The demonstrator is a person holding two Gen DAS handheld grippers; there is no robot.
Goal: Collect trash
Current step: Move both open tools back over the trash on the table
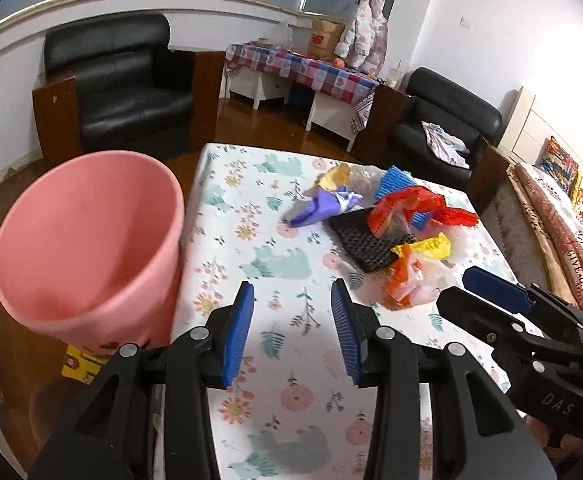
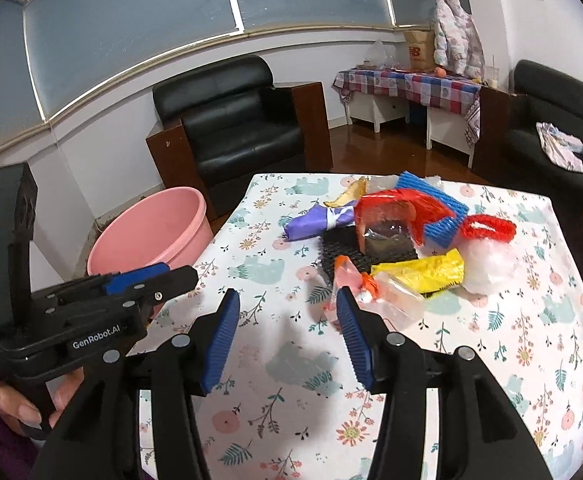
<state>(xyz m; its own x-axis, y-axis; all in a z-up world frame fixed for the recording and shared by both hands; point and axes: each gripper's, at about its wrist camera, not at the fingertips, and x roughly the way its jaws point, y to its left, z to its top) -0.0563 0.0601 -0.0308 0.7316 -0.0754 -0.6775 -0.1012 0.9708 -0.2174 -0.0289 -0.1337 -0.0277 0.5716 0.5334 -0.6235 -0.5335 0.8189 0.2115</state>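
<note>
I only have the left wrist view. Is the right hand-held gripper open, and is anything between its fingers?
Observer: The right hand-held gripper is open, with only the floral tablecloth showing between its fingers.
Operator: What lies beyond the yellow crumpled plastic wrapper?
Observer: A white crumpled plastic ball, just right of it and below a red foam net loop.
Operator: Is the pink plastic basin upright?
Observer: Yes, it stands upright beside the table's left edge, lower than the tabletop.
</note>
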